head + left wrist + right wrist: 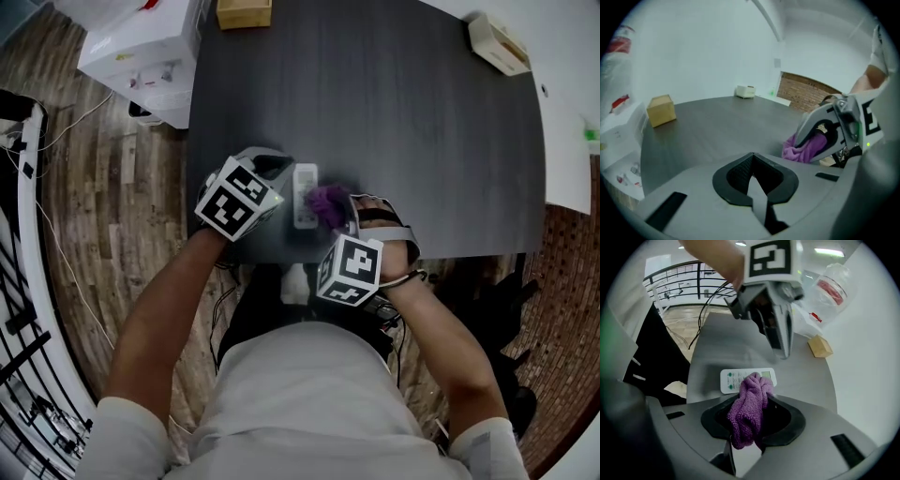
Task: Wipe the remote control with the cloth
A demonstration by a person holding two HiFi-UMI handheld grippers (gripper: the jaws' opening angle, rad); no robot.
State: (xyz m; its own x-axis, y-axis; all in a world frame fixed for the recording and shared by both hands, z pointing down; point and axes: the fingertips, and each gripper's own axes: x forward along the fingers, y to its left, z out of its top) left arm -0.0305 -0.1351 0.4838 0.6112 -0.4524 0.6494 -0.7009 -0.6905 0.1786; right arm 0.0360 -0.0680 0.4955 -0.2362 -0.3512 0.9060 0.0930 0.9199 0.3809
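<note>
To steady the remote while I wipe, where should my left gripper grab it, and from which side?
Probably the remote's bare button end nearest you, jaws spanning its narrow width, coming down from above. It lies flat on the table, and the cloth in the right gripper is over its display half.

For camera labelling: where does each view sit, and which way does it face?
Head view: on the person's head, facing down at the dark grey table and white remote control; forearms, left gripper, right gripper show.
Left gripper view: on that gripper, facing across the table past shut, empty jaws; right gripper shows.
Right gripper view: on that gripper, facing down at the remote control past jaws shut on the purple cloth; left gripper shows.
Shared: all show the cloth.
</note>
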